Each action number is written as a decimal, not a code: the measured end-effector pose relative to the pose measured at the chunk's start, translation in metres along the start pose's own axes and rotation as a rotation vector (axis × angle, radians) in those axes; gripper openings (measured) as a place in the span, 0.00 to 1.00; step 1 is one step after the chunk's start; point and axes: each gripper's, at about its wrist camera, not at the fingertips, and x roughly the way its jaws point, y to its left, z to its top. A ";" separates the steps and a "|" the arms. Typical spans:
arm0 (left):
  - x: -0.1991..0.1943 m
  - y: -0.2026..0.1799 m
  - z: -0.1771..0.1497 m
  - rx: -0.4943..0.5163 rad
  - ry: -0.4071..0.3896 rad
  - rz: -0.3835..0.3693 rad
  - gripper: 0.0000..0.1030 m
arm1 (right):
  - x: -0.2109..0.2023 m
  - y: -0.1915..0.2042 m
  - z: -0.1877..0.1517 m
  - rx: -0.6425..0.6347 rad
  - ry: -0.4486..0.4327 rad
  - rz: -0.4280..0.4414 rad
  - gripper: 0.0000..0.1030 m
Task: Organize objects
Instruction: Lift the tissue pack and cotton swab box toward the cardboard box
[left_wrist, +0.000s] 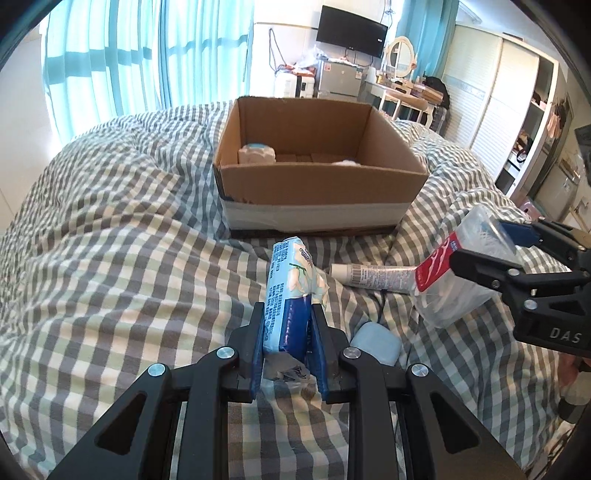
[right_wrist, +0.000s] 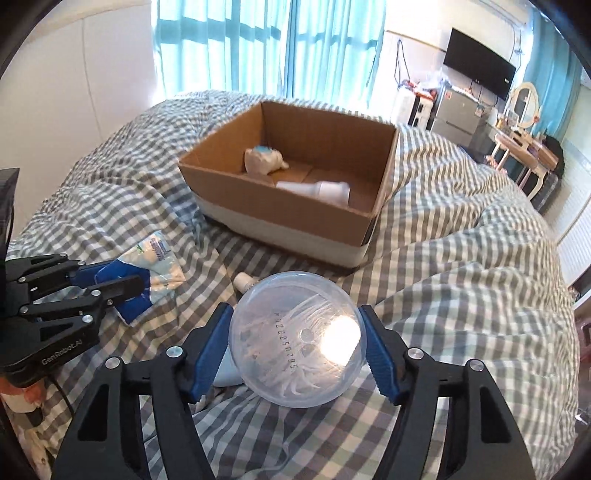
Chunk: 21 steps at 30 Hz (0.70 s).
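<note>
Up top centre of both views sits the cardboard box, dead ahead of the left gripper clamped on a tissue pack and the right gripper squeezing a clear swab tub.

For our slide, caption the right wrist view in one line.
Right tongs grip a clear tub before the box; left tongs hold a tissue pack.

my right gripper shows the letters "das" on its black body, my left gripper reads "genrobot.ai" along its side, and the clear round tub i hold bears a dotted stamped code too blurred for me to read surely.
</note>
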 end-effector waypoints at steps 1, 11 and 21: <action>-0.002 -0.001 0.001 0.002 -0.006 0.002 0.21 | -0.004 0.000 0.002 -0.007 -0.012 -0.005 0.66; -0.020 -0.010 0.027 0.041 -0.077 0.026 0.21 | -0.037 -0.003 0.025 -0.051 -0.111 -0.028 0.65; -0.024 -0.001 0.081 0.075 -0.154 0.054 0.21 | -0.044 -0.015 0.077 -0.094 -0.182 -0.070 0.65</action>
